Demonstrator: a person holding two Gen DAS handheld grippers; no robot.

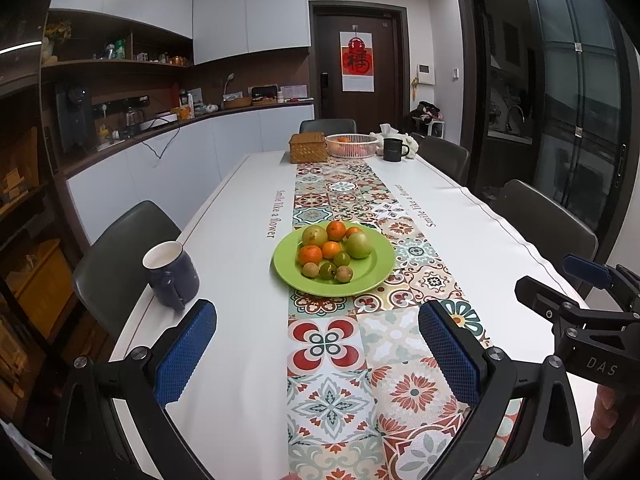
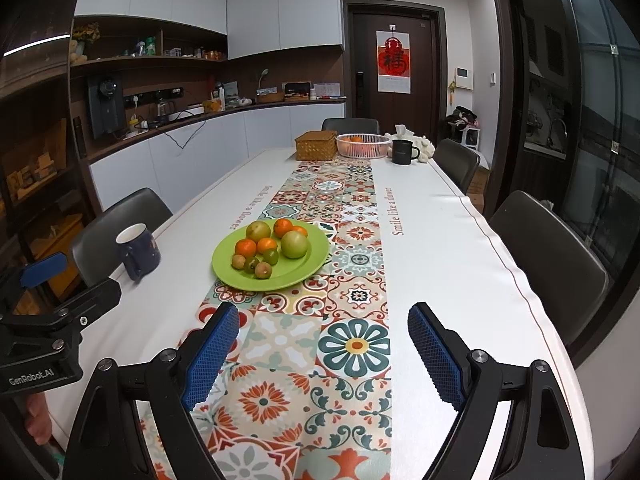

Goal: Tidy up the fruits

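A green plate (image 1: 372,276) (image 2: 228,276) sits on the patterned runner mid-table. It holds several fruits: oranges (image 1: 310,255) (image 2: 245,248), two large green fruits (image 1: 359,245) (image 2: 295,244) and small brownish ones (image 1: 343,274) (image 2: 263,270). A white basket (image 1: 352,146) (image 2: 363,146) with oranges stands at the far end. My left gripper (image 1: 318,350) is open and empty, above the table short of the plate. My right gripper (image 2: 324,354) is open and empty, near and to the right of the plate.
A dark blue mug (image 1: 172,276) (image 2: 138,256) stands left of the plate near the table edge. A wicker box (image 1: 308,147) (image 2: 316,145) and a black mug (image 1: 394,149) (image 2: 403,152) stand by the basket. Chairs (image 1: 120,248) line both sides.
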